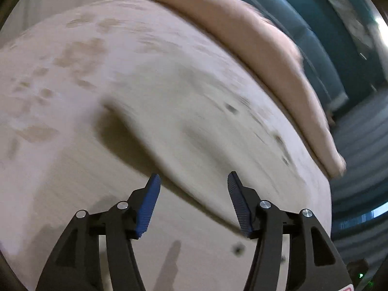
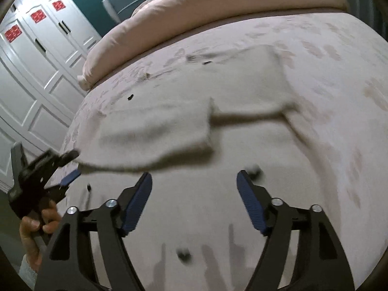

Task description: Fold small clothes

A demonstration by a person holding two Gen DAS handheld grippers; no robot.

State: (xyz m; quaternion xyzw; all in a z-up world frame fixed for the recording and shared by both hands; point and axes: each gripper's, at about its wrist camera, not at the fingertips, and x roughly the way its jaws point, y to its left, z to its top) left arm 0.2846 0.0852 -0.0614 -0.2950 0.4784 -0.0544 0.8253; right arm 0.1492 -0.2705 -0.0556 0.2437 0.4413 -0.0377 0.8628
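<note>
A pale cream garment [image 2: 184,126] with small dark marks lies spread on the bed, one part folded over itself with a raised edge; it also shows blurred in the left wrist view [image 1: 184,121]. My right gripper [image 2: 194,184] is open and empty just above the garment's near part. My left gripper [image 1: 194,184] is open and empty over the garment. In the right wrist view the left gripper [image 2: 69,167] sits at the garment's left edge, held by a hand [image 2: 38,228]; the cloth edge lies at its blue pads, which stand apart.
The bed [image 2: 339,97] has a pink patterned cover. A folded pink quilt [image 2: 194,17] lies along its far side, also in the left wrist view [image 1: 254,48]. White wardrobe doors [image 2: 36,60] stand left. A teal headboard [image 1: 315,36] is behind.
</note>
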